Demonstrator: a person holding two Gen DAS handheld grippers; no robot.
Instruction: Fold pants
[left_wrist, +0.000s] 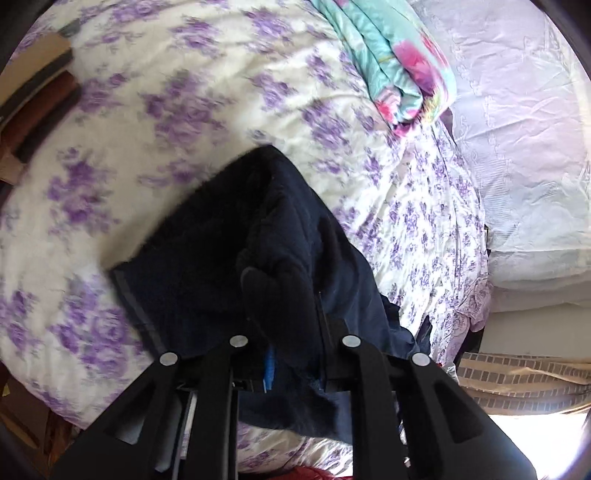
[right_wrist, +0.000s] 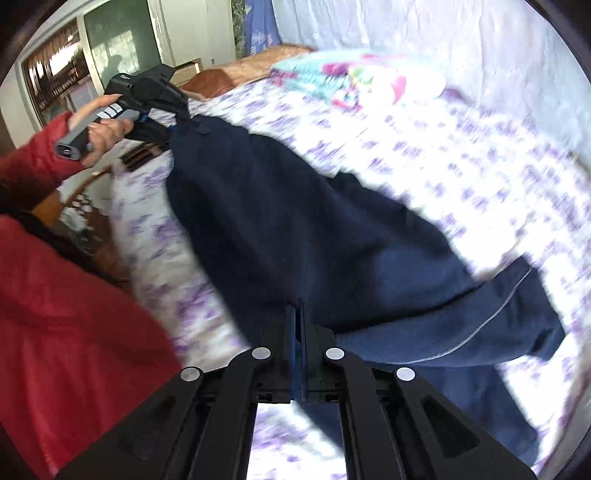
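Note:
Dark navy pants (left_wrist: 207, 266) hang bunched over a bed cover (left_wrist: 184, 92) printed with purple flowers. My left gripper (left_wrist: 288, 306) is shut on a thick fold of the cloth; one finger (left_wrist: 258, 291) shows and the other is buried under fabric. In the right wrist view the pants (right_wrist: 295, 221) stretch slack between both grippers above the cover (right_wrist: 480, 166). My right gripper (right_wrist: 298, 314) is shut on the near edge of the cloth. The left gripper (right_wrist: 181, 114) holds the far end, carried by a hand (right_wrist: 107, 129) in a red sleeve.
A folded turquoise and pink blanket (left_wrist: 399, 62) (right_wrist: 340, 81) lies at the far side of the bed, beside pale lilac bedding (left_wrist: 517, 129). The person's red jacket (right_wrist: 55, 314) fills the left. Wooden furniture (left_wrist: 37, 103) stands past the bed's left edge.

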